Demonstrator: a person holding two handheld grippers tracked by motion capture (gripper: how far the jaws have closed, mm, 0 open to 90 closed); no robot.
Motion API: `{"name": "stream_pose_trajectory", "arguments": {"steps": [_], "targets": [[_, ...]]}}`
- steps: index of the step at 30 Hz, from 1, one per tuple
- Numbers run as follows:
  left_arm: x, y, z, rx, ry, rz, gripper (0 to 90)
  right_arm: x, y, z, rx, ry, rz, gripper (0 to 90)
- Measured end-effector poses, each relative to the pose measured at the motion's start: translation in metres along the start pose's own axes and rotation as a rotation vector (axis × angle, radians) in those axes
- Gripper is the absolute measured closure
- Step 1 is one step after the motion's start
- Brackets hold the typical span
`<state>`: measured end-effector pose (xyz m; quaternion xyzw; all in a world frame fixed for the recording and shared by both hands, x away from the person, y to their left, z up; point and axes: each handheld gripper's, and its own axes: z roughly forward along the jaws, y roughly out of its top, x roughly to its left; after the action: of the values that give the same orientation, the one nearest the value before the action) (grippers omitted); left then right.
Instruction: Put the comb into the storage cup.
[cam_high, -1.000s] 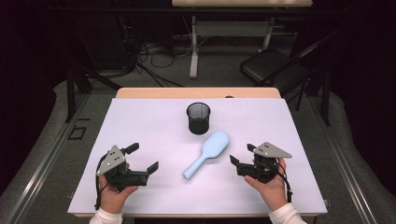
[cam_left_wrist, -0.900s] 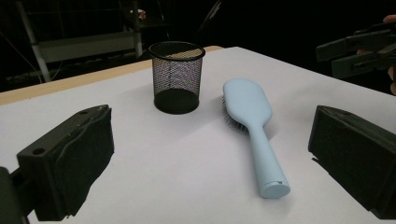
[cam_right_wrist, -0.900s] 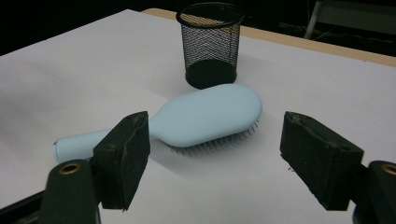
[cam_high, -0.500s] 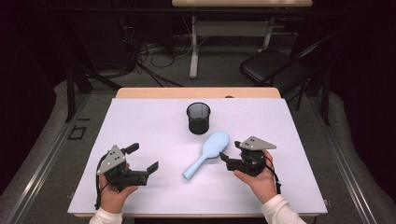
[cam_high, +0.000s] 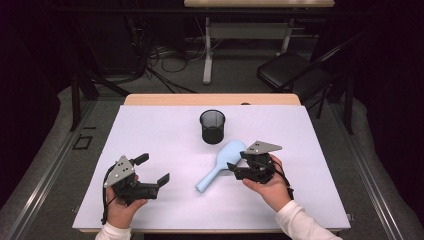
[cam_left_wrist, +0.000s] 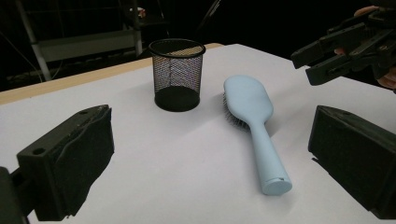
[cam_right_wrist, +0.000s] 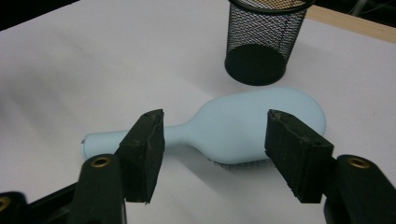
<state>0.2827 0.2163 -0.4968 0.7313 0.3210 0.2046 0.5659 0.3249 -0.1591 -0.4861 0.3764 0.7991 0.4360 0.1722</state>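
Note:
A light blue hairbrush (cam_high: 222, 165) (cam_left_wrist: 254, 119) (cam_right_wrist: 243, 126) lies bristles down on the white table, its handle pointing to the near left. Just behind its head stands an upright black mesh cup (cam_high: 212, 126) (cam_left_wrist: 177, 74) (cam_right_wrist: 259, 42). My right gripper (cam_high: 239, 162) (cam_right_wrist: 215, 149) (cam_left_wrist: 322, 60) is right beside the brush head. Its jaws have just been closing and stand apart, with the brush seen between them but not touched. My left gripper (cam_high: 153, 169) (cam_left_wrist: 210, 158) rests at the near left, open and holding nothing, aimed at the brush.
The white table (cam_high: 150, 130) has a wooden strip along its far edge. Behind it on the floor are a dark chair (cam_high: 290, 75), cables and a table frame. Bare white surface lies left of the cup and in front of the brush.
My right gripper has moved left up to the brush head, and its jaws stand narrower. The left gripper, the brush and the cup have stayed where they were.

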Motion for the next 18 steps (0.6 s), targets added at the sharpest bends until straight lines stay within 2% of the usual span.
{"name": "stream_pose_trajectory", "arguments": {"steps": [7, 14, 18], "targets": [[-0.001, 0.0, 0.0, 0.004, -0.004, 0.0, 0.4, 0.007, 0.012, 0.004, 0.026, 0.02, -0.009, 42.3], [-0.001, 0.0, 0.001, 0.005, -0.009, 0.002, 0.4, 0.011, 0.026, 0.014, 0.06, 0.051, 0.022, 45.1], [-0.002, -0.001, 0.001, 0.009, -0.01, 0.001, 0.4, 0.012, 0.029, 0.021, 0.072, 0.065, 0.024, 46.9]]}}
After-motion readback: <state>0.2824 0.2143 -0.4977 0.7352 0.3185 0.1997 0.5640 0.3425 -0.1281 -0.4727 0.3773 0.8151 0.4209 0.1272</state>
